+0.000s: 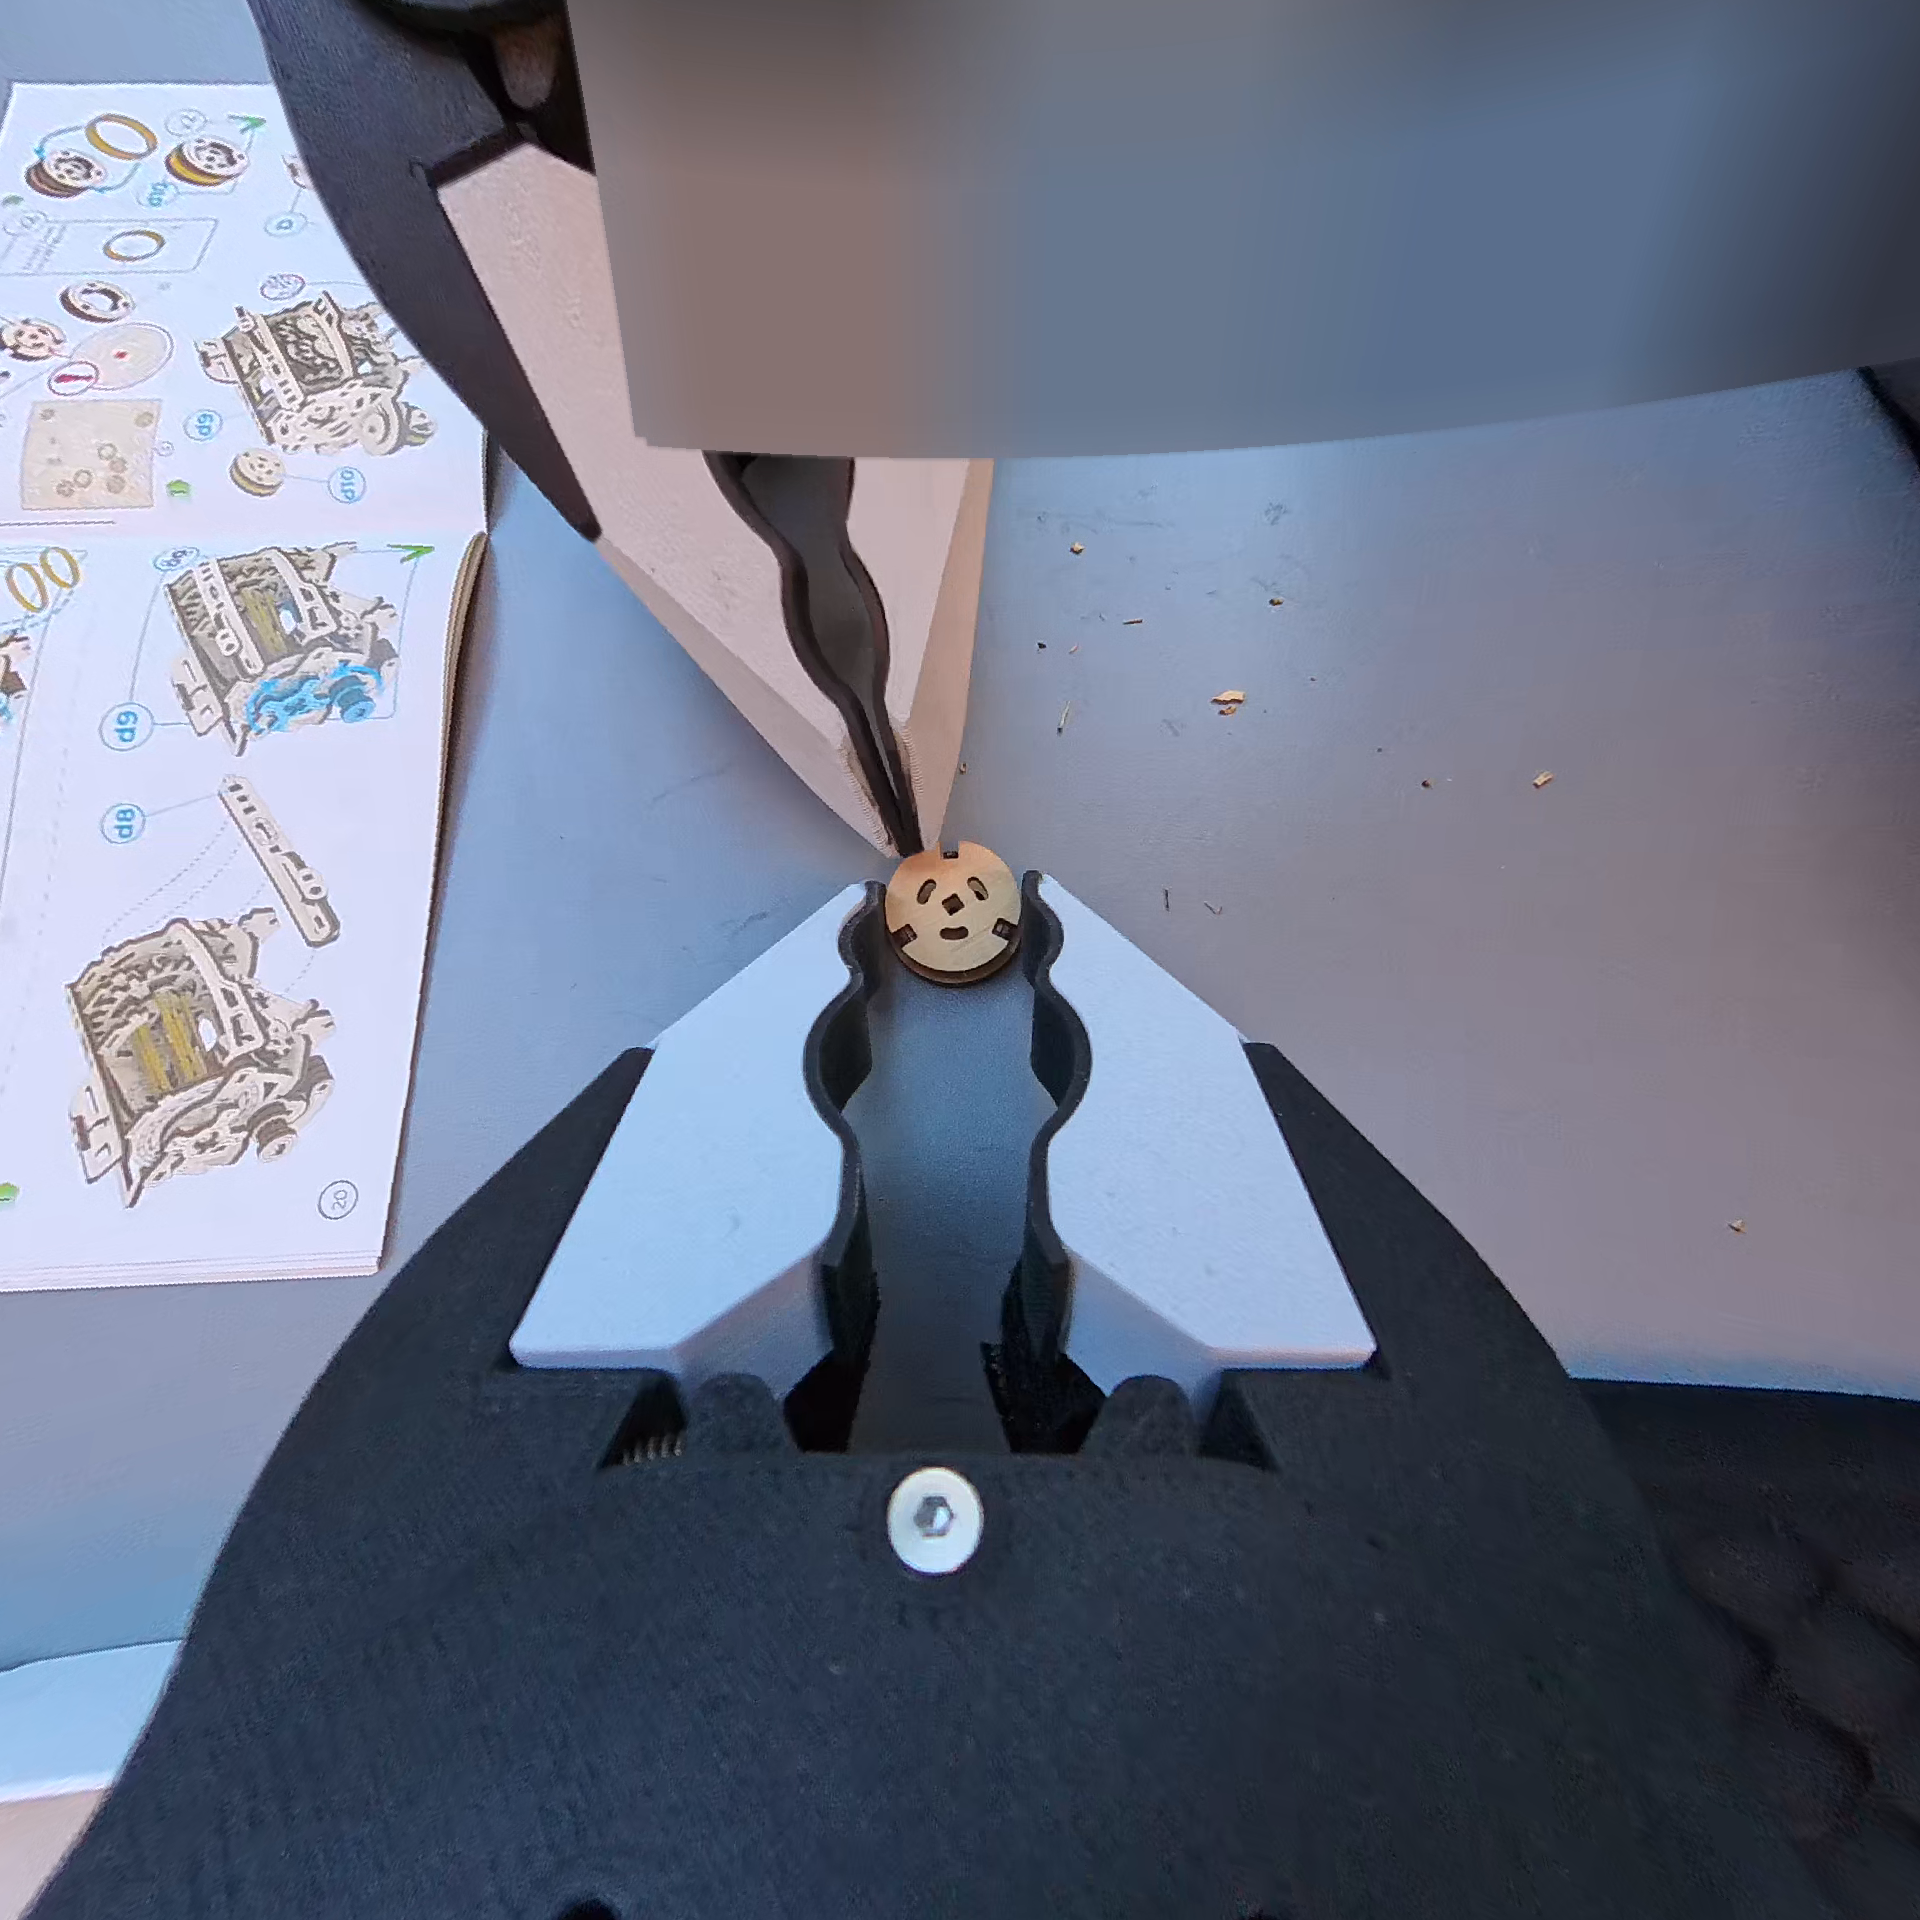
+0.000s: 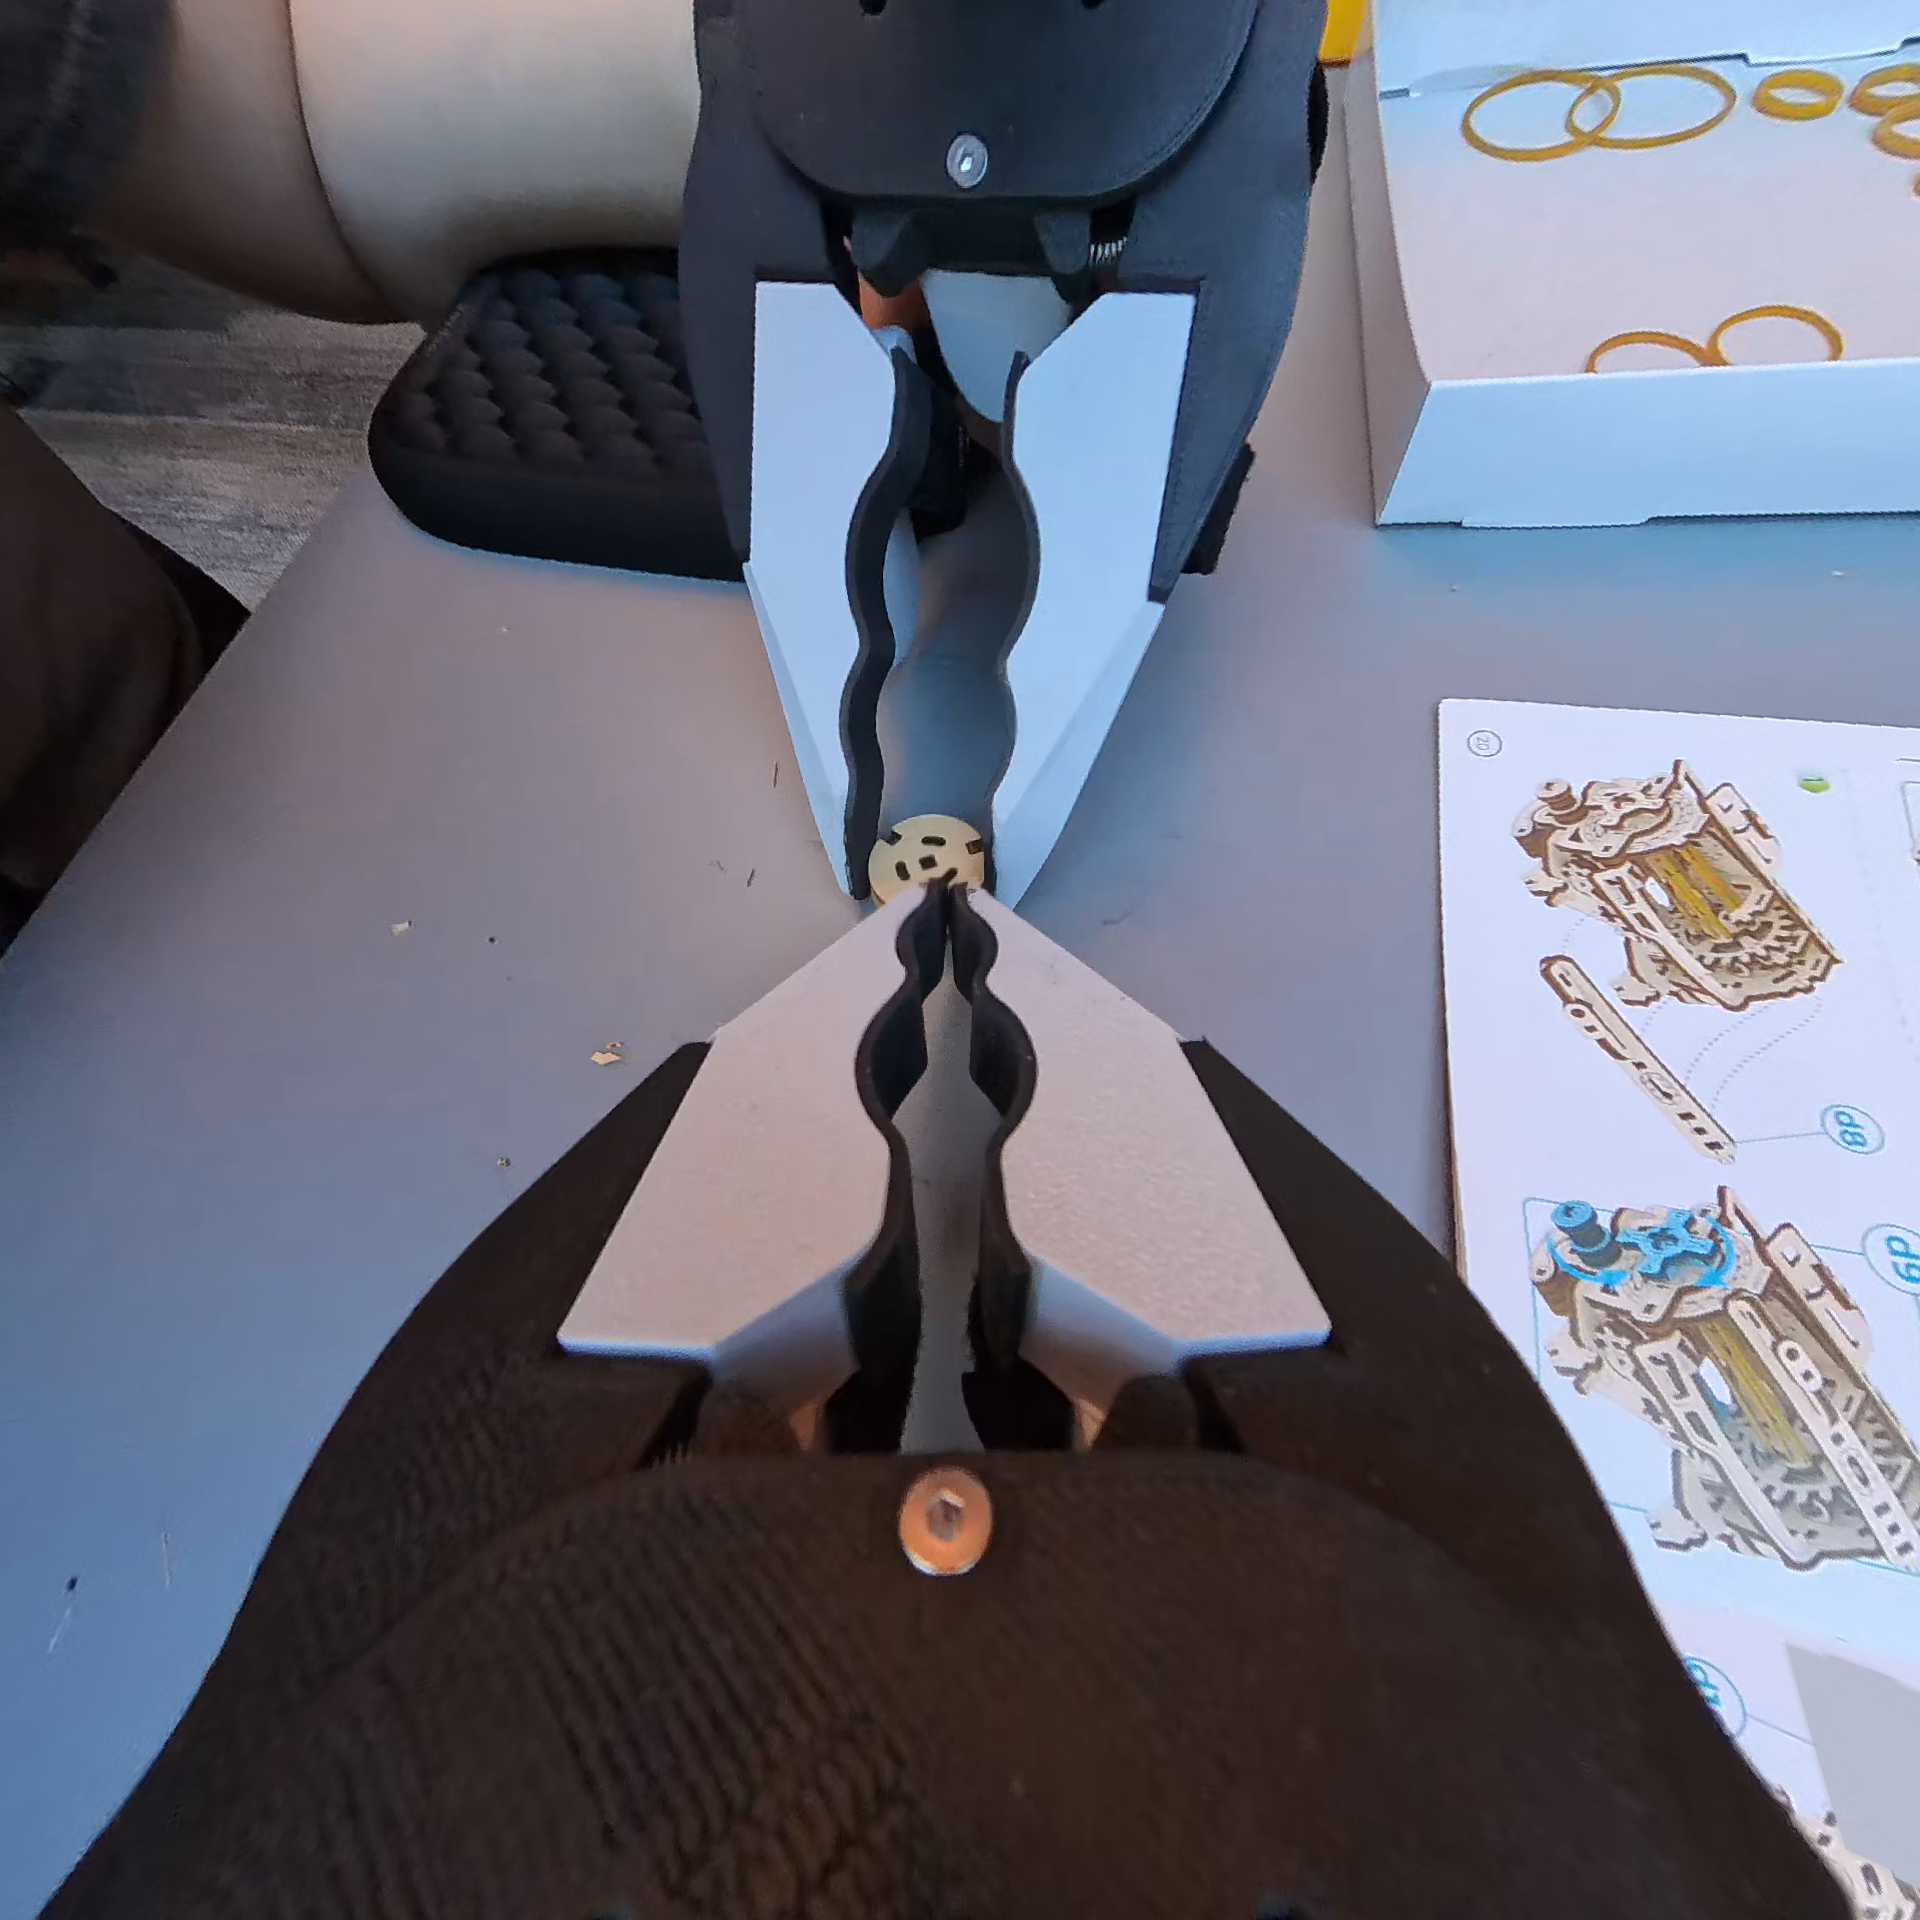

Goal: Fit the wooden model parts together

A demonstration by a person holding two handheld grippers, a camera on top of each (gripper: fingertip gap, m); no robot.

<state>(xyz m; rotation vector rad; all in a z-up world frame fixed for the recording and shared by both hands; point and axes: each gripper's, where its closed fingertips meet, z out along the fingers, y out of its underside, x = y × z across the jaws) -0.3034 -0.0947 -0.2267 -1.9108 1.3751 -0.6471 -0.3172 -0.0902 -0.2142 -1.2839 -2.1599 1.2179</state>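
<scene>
Opposed close wrist views; shared disc (image 1: pixel 952 916)

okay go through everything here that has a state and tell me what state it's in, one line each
Left gripper: shut on the wooden disc, gripping its edges.
Right gripper: shut, tips at the disc's rim notch.
Wooden disc: held flat, slotted face up.
Instruction booklet: open, lying flat.
White box: open, rubber bands loose inside.
</scene>
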